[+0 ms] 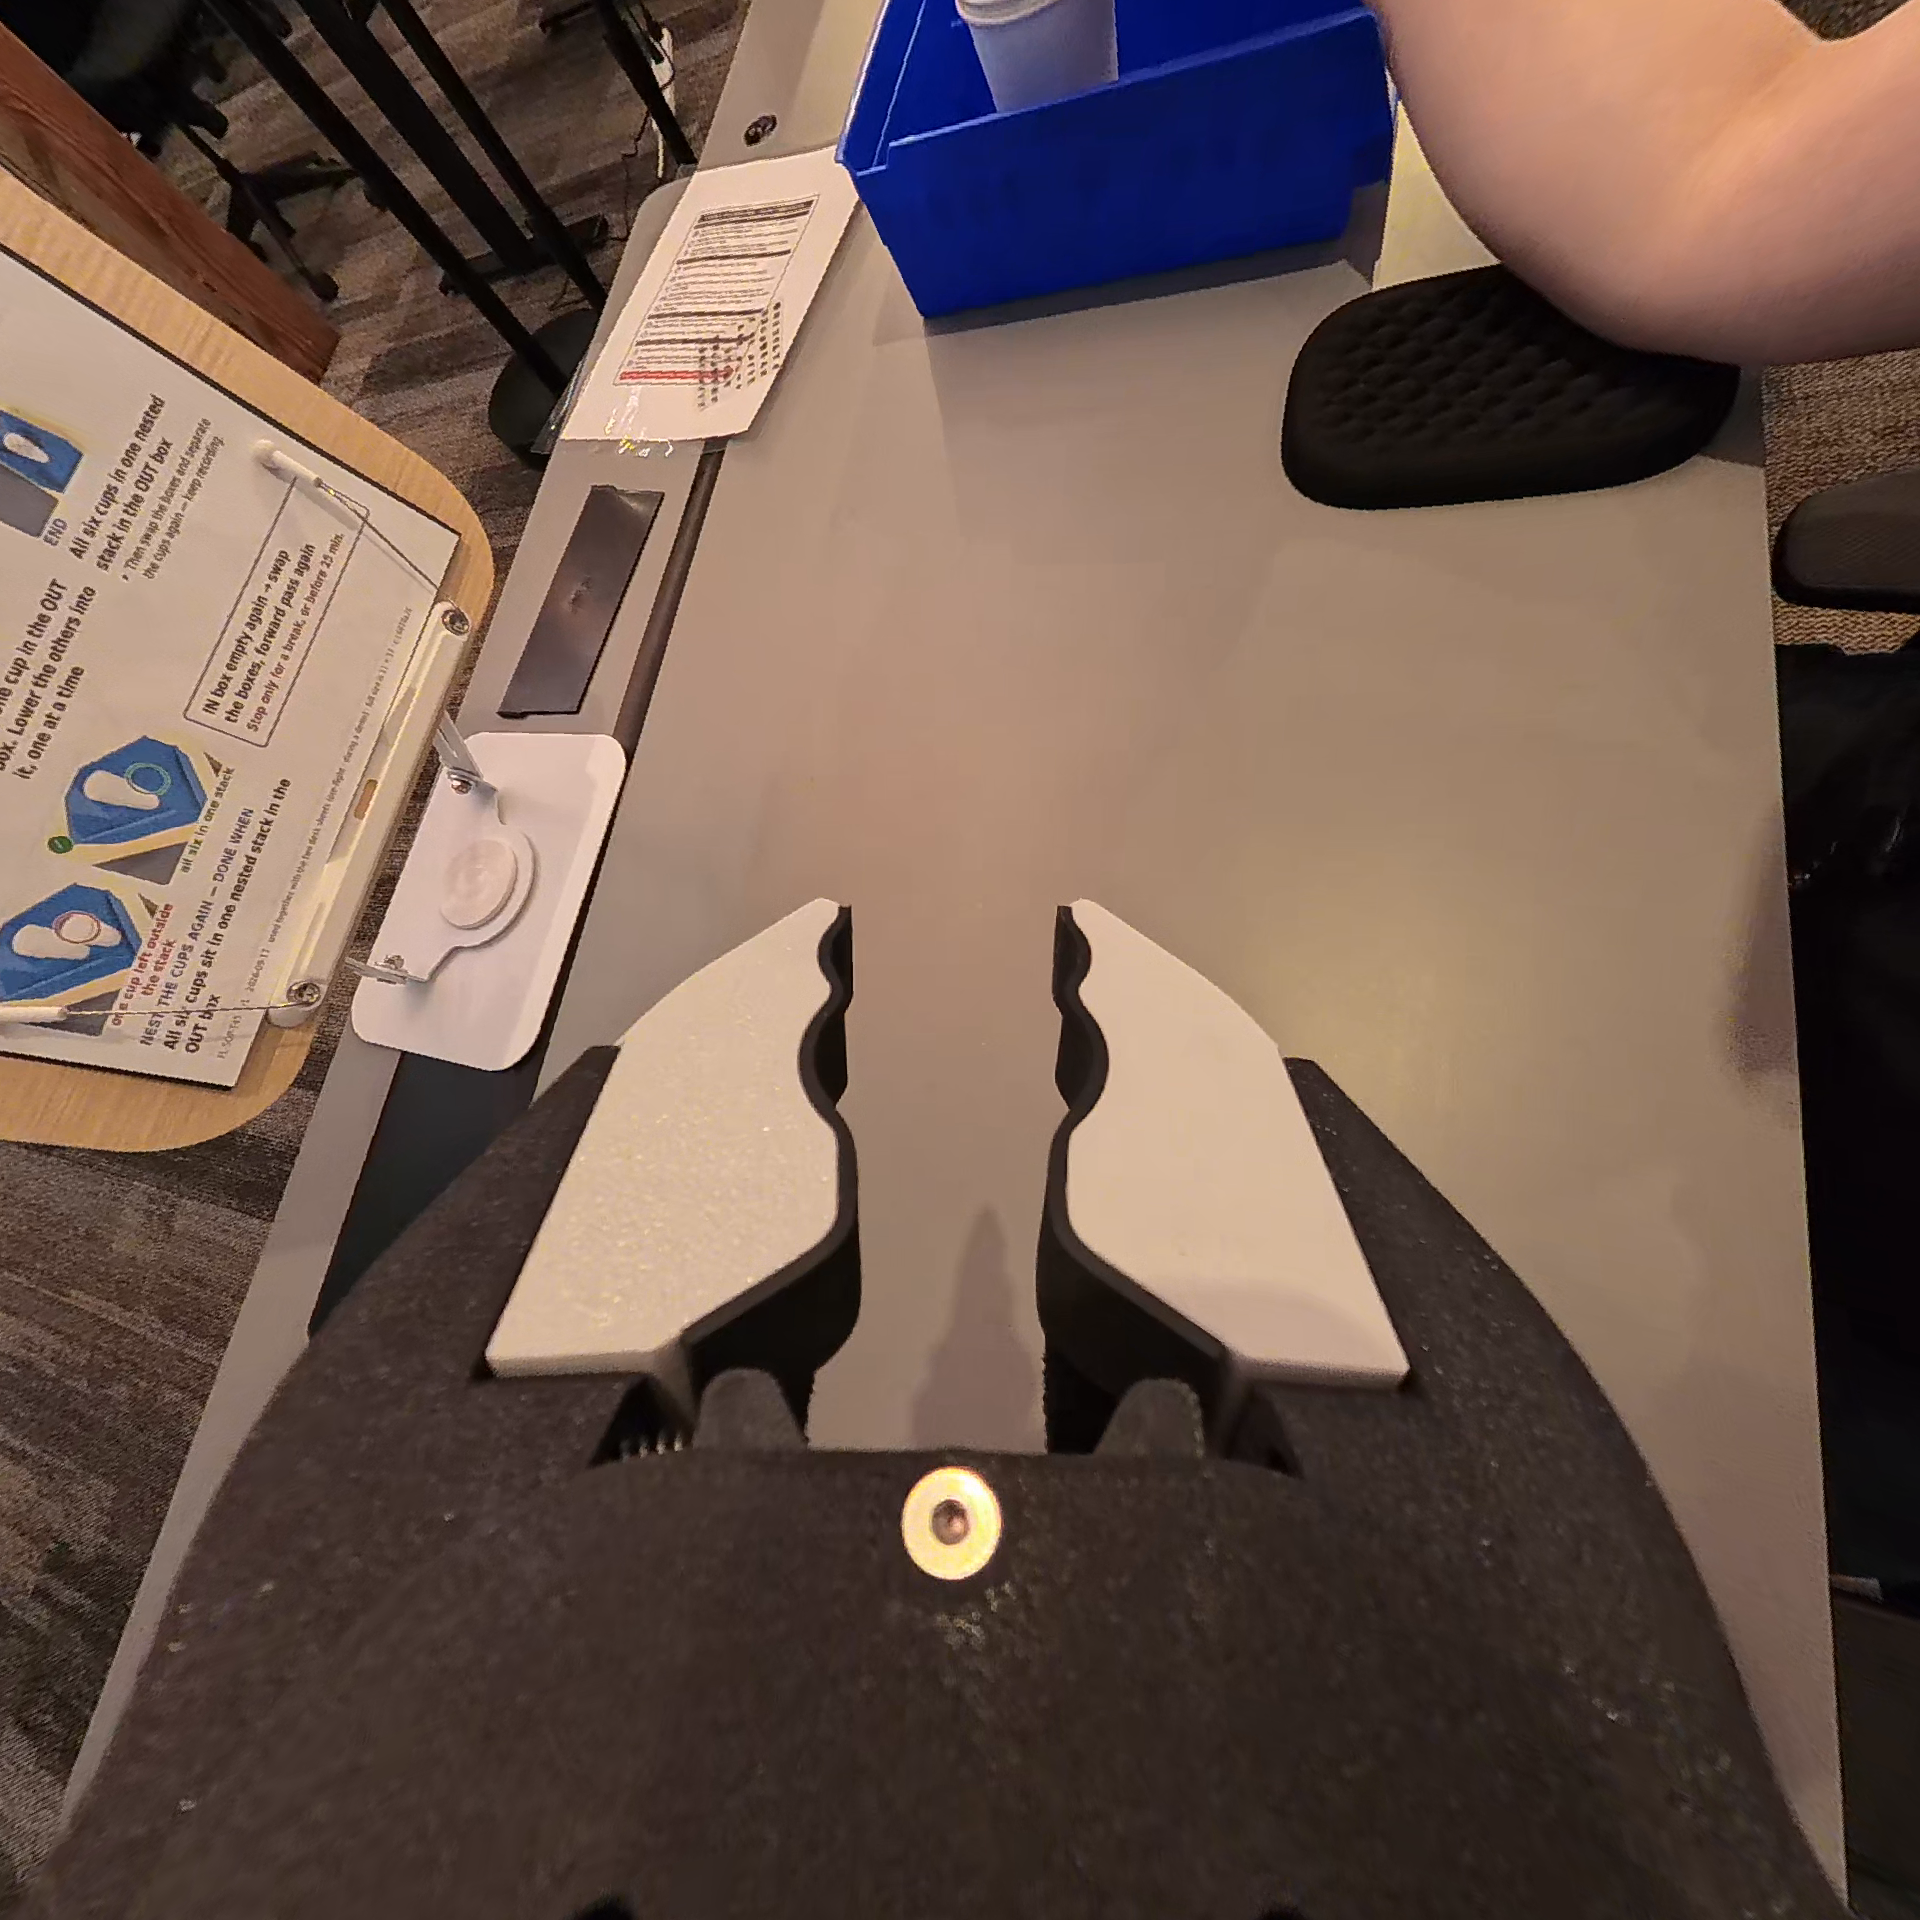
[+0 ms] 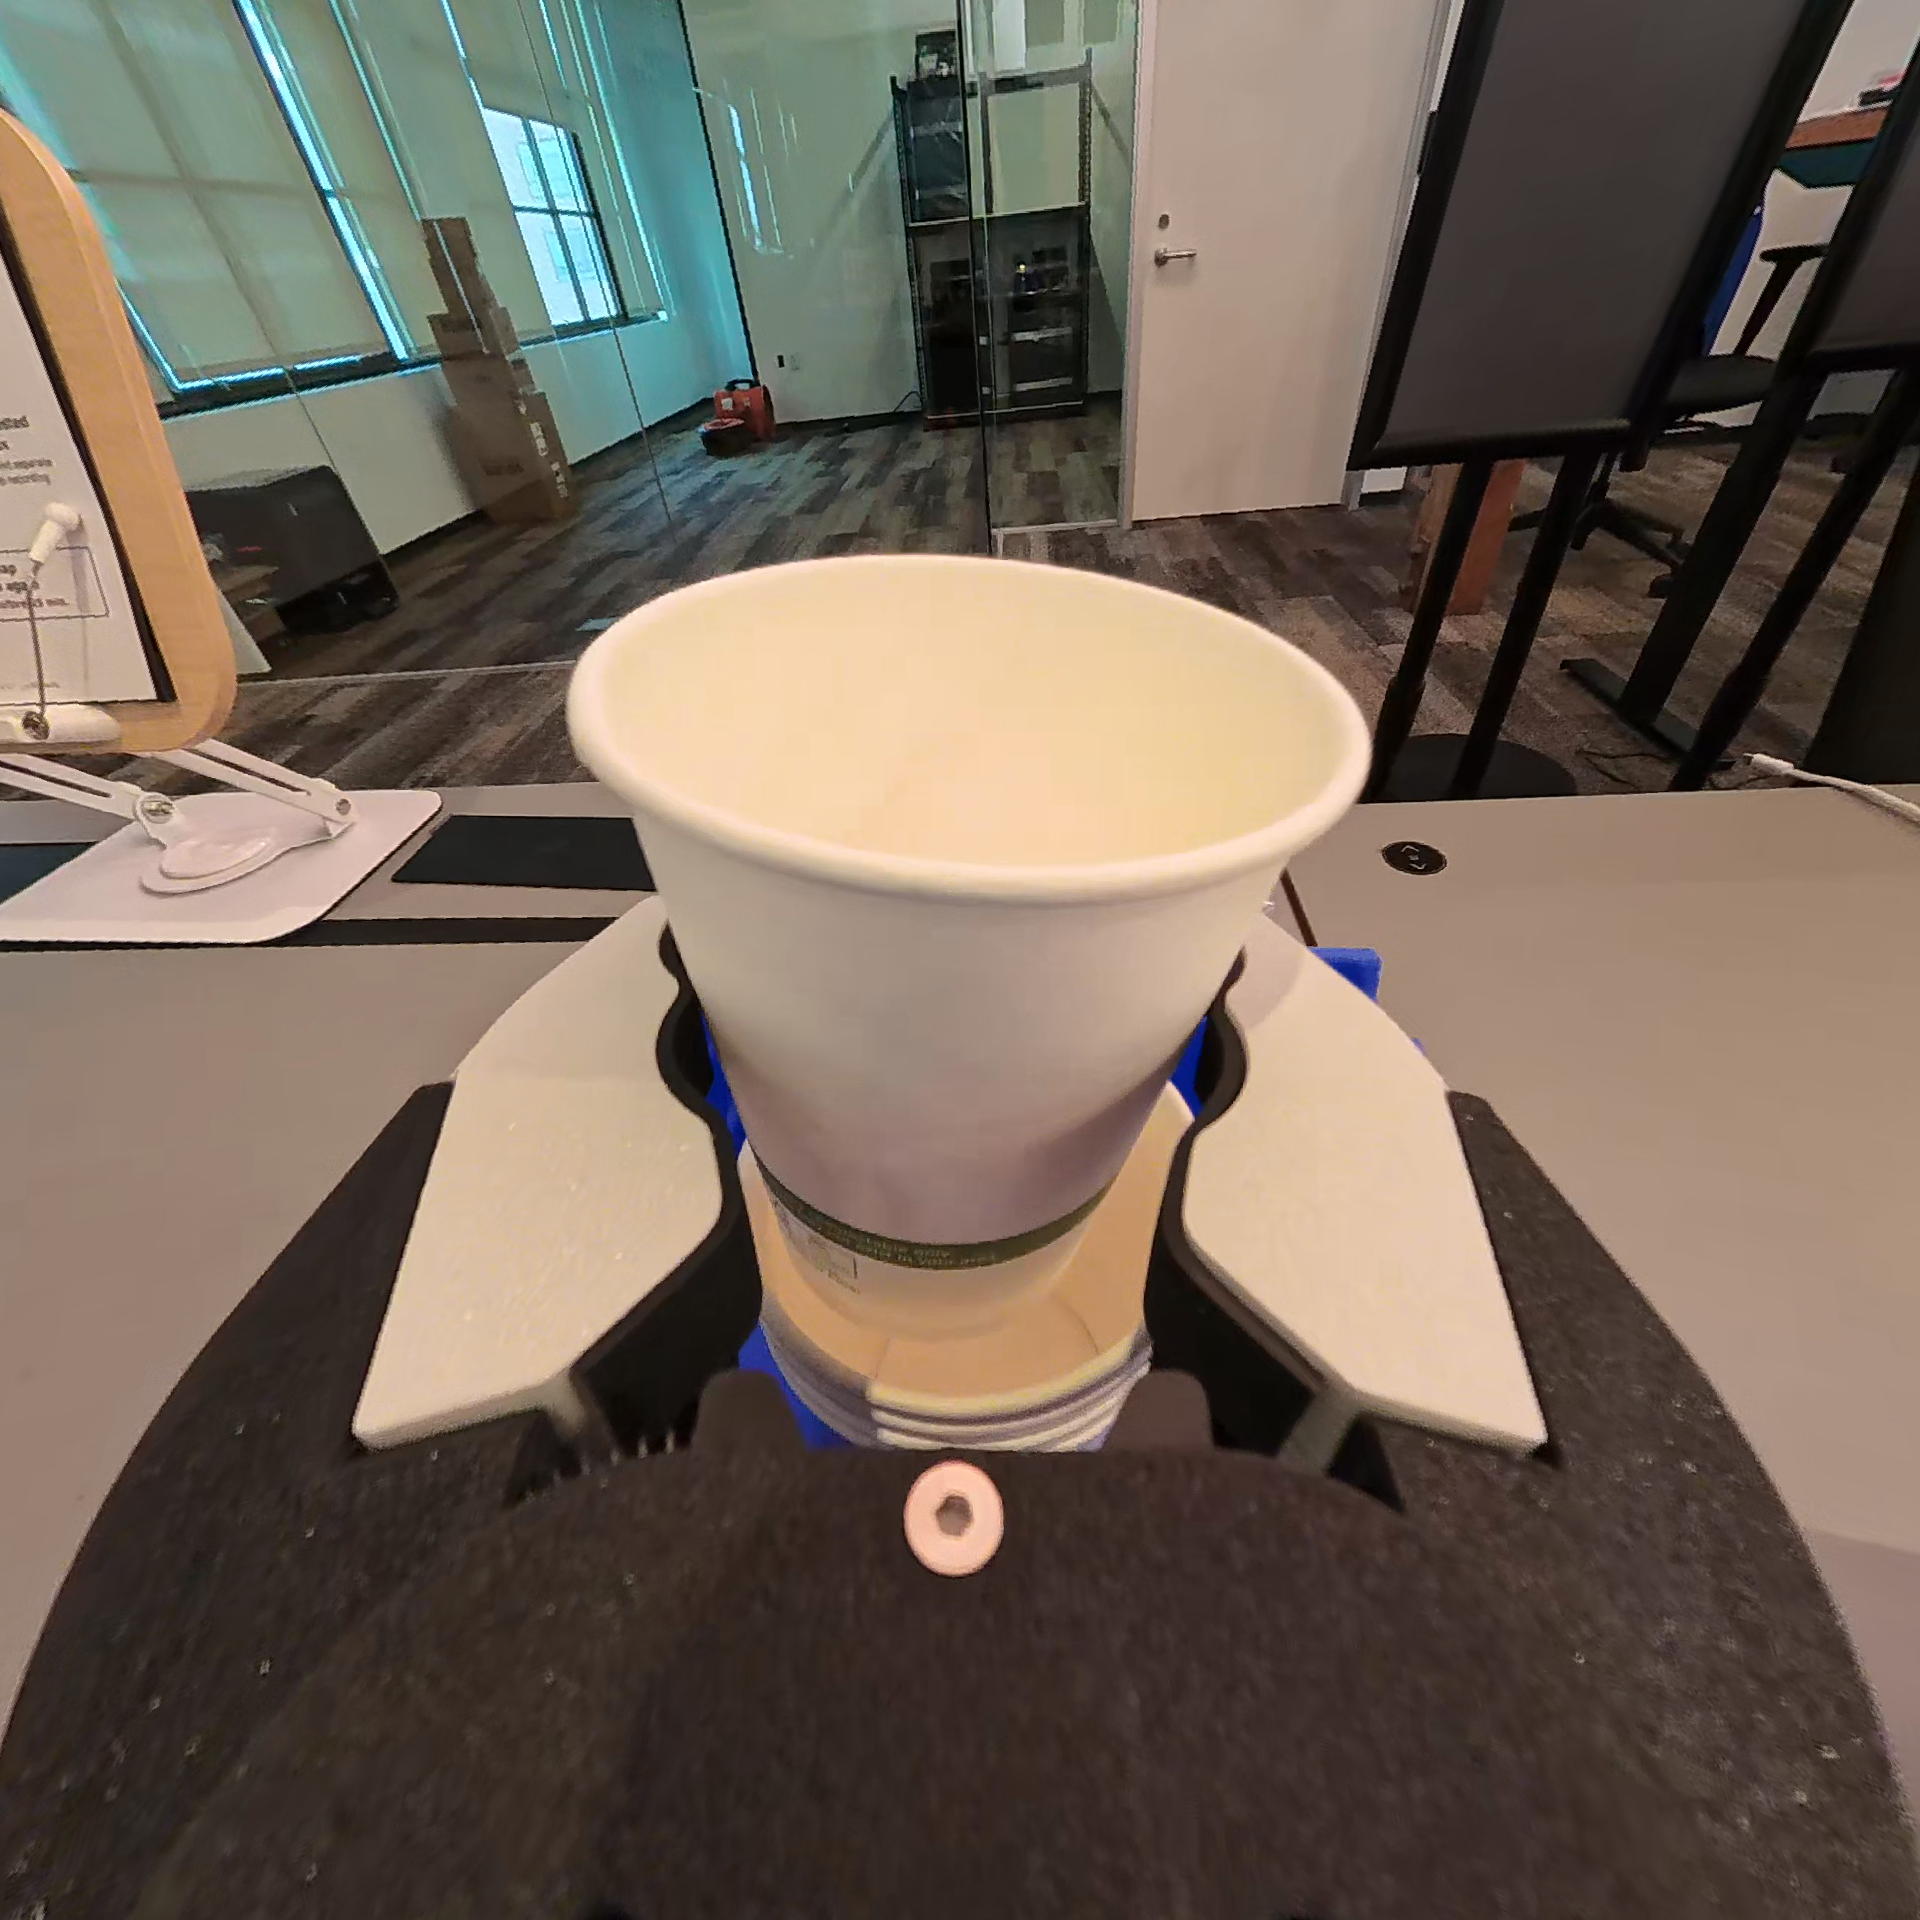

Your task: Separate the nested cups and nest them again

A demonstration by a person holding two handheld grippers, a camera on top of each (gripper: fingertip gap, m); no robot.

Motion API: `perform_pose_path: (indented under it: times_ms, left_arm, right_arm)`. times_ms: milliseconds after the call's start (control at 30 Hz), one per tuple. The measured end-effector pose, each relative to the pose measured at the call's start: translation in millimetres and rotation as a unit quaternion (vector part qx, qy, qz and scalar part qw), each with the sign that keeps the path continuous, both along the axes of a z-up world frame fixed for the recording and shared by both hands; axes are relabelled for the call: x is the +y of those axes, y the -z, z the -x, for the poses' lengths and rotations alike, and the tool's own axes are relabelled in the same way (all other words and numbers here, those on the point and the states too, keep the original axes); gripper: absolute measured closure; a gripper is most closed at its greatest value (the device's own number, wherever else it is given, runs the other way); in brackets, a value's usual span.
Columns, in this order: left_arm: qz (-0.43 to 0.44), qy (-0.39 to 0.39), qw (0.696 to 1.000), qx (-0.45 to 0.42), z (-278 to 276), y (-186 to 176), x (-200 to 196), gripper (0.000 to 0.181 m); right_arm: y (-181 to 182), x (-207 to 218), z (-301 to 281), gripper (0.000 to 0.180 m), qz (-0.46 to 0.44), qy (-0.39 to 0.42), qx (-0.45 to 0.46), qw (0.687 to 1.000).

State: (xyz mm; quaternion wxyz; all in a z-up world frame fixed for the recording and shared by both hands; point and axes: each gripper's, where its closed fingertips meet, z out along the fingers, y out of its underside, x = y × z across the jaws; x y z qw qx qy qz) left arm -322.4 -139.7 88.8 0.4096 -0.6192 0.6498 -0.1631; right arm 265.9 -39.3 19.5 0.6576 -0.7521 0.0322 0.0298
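Note:
In the right wrist view my right gripper (image 2: 966, 935) is shut on a white paper cup (image 2: 966, 914), which it holds upright. The cup's base sits just inside the top of a stack of nested cups (image 2: 987, 1392) below it. Bits of a blue bin (image 2: 1351, 971) show around the stack. In the left wrist view my left gripper (image 1: 954, 914) is open and empty above the grey table (image 1: 1143, 727). Far ahead of it stands the blue bin (image 1: 1122, 197) with a white cup (image 1: 1039, 47) rising out of it.
A person's arm (image 1: 1662, 156) reaches over the bin from the right. A black mesh pad (image 1: 1496, 395) lies at the table's right edge and a printed sheet (image 1: 717, 301) at its left. An instruction board (image 1: 208, 675) on a white stand (image 1: 488, 904) stands to the left.

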Motion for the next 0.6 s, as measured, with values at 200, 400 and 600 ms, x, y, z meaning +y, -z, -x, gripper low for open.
perform_pose_path:
  times_ms: [200, 400, 600]
  left_arm:
    - [-0.006, 0.005, 1.0, 0.001, -1.4, -4.0, -3.8, 0.144]
    - [-0.007, 0.007, 1.0, -0.001, -2.2, -6.3, -5.7, 0.145]
    - [-0.009, 0.008, 1.0, 0.002, -3.4, -6.9, -7.6, 0.145]
  right_arm:
    - [7.4, 0.5, 0.5, 0.088, 0.018, -0.002, -0.012, 1.0]
    - [11.3, -0.9, 3.1, 0.088, 0.044, -0.005, -0.021, 0.999]
    - [18.4, -4.3, 6.3, 0.084, 0.092, -0.007, -0.028, 0.995]
